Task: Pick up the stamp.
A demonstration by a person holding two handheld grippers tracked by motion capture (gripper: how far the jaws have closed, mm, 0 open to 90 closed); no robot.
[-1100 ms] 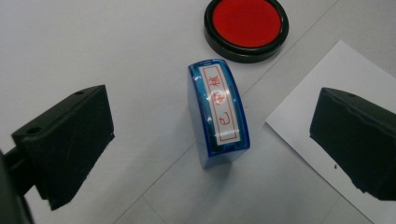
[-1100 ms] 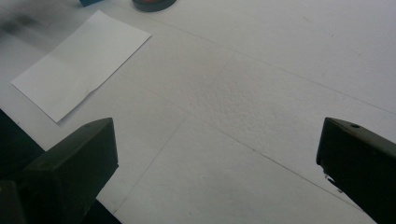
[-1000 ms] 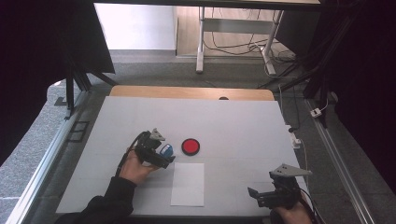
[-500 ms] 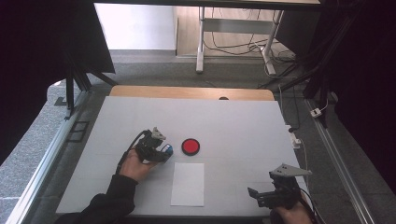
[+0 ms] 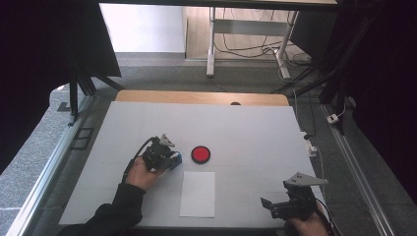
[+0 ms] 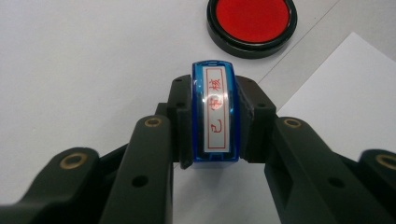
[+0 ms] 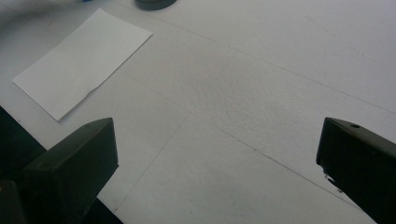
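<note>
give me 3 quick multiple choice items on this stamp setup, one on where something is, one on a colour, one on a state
1. Where does the ink pad lie relative to the sheet of paper in the high view?
A. on top of it
B. just beyond its far edge
C. at the table's far right corner

2. What colour is the body of the stamp?
A. blue
B. green
C. yellow

3. How do the left tongs stand?
A. wide open over bare table
B. shut on the ink pad
C. shut on the stamp

Key: 1 B, the red pad rests on the table past the paper's far edge, apart from it. 2 A, the left gripper view shows a blue casing around a white label. 3 C, both jaws, having just been closing, press the stamp's sides, while the right tongs stand open.
</note>
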